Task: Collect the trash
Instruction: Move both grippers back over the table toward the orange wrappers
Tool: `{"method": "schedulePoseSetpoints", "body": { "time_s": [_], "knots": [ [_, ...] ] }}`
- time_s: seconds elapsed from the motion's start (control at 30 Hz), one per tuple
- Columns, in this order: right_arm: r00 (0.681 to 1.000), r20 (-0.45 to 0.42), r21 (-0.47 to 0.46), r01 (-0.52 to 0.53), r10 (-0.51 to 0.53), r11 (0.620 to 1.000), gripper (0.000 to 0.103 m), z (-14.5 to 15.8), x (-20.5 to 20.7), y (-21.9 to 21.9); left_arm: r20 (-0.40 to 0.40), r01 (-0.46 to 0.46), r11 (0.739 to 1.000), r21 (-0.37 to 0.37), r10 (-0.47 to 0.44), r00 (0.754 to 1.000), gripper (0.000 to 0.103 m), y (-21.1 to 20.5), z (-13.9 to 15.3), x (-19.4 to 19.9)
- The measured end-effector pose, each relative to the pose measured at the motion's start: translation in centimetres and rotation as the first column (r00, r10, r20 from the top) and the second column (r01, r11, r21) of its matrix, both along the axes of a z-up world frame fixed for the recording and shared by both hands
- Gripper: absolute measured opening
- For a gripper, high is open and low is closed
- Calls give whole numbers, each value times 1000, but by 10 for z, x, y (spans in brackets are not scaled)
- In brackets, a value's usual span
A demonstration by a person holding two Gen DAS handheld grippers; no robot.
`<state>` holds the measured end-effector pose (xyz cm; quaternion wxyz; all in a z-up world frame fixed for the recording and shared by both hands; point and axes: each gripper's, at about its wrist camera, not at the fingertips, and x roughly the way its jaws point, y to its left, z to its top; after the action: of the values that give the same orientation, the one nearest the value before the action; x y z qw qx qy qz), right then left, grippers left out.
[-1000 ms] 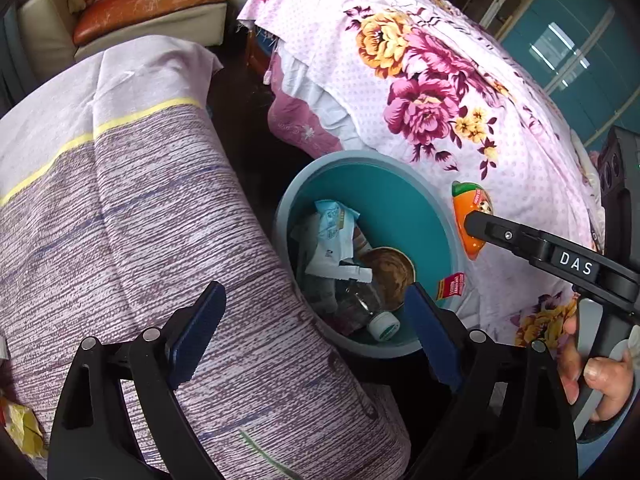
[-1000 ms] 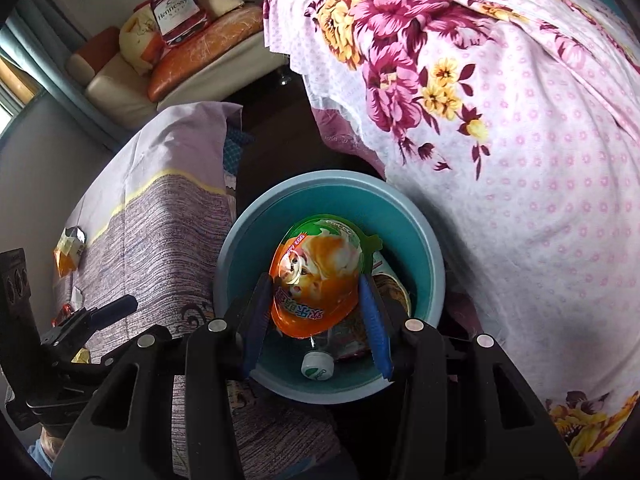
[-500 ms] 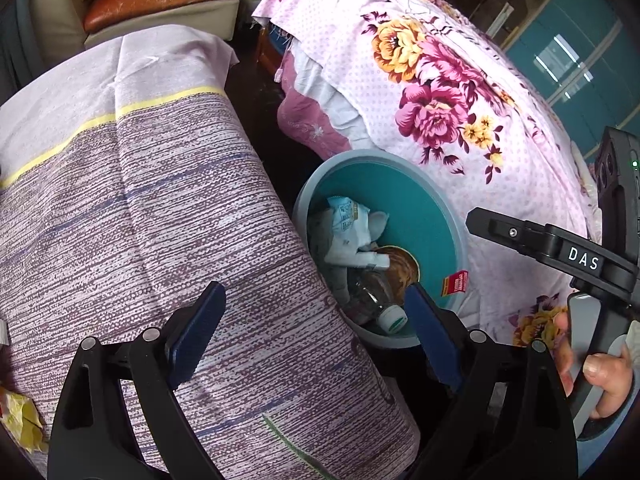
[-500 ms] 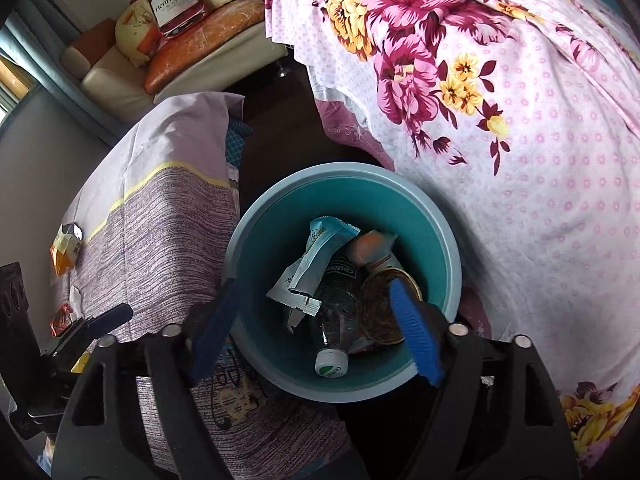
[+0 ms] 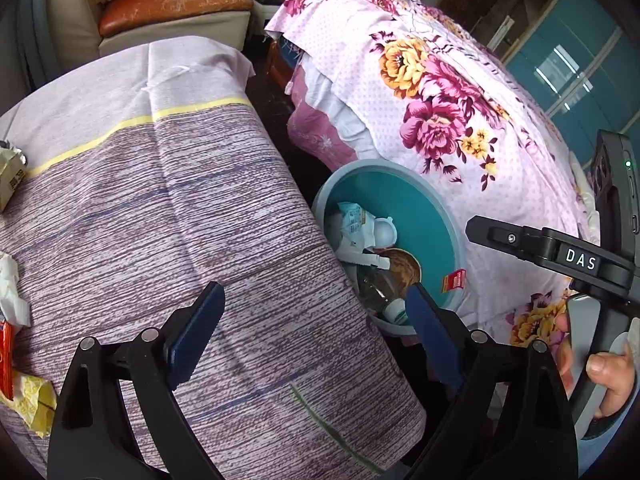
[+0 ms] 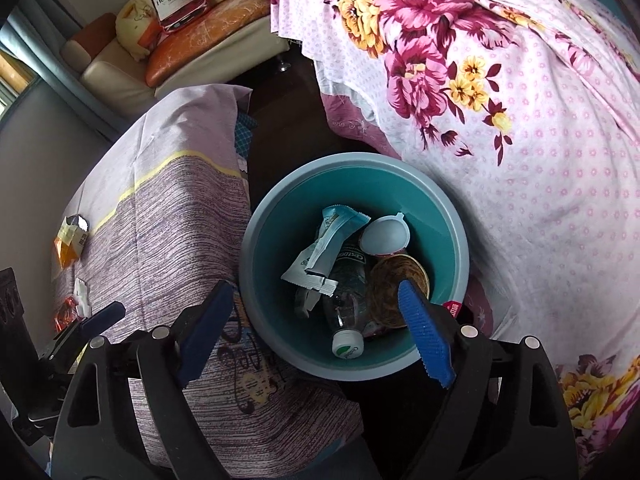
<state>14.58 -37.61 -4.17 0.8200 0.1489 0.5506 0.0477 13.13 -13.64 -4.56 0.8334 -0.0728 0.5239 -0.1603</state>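
A teal trash bin (image 6: 448, 220) stands on the floor between the table and the bed. In it lie a white wrapper (image 6: 328, 240), a clear bottle (image 6: 348, 304), a brown bowl (image 6: 396, 280) and a white cup (image 6: 386, 234). My right gripper (image 6: 312, 332) is open and empty, just above the bin's near rim. My left gripper (image 5: 312, 336) is open and empty over the table edge, left of the bin (image 5: 436, 208). Loose wrappers (image 5: 24, 396) lie at the table's left side.
A table with a purple striped cloth (image 5: 160, 216) fills the left. A bed with a pink floral cover (image 6: 520, 100) is at the right. A sofa (image 6: 192, 44) stands at the back. More trash (image 6: 70, 240) lies on the table's far left.
My right gripper has opened and let the orange cup fall into the bin. My left gripper has drifted left over the table.
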Motion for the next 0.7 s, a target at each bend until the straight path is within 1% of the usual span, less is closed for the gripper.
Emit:
{"method": "schedulePoseSetpoints", "body": {
  "time_s": [0.4, 0.53, 0.6, 0.7],
  "knots": [
    [998, 24, -26, -65, 65, 998, 82, 24, -14, 45, 42, -56, 998, -4, 56, 998, 96, 46, 16, -27],
    [995, 23, -32, -101, 102, 994, 83, 29, -17, 65, 54, -84, 996, 14, 83, 995, 96, 72, 19, -35],
    [992, 16, -32, -126, 127, 991, 83, 30, -18, 79, 62, -112, 993, 30, 110, 992, 96, 90, 21, -40],
    [987, 6, -30, -161, 161, 986, 83, 31, -20, 98, 70, -157, 987, 33, 154, 986, 96, 118, 24, -46]
  ]
}}
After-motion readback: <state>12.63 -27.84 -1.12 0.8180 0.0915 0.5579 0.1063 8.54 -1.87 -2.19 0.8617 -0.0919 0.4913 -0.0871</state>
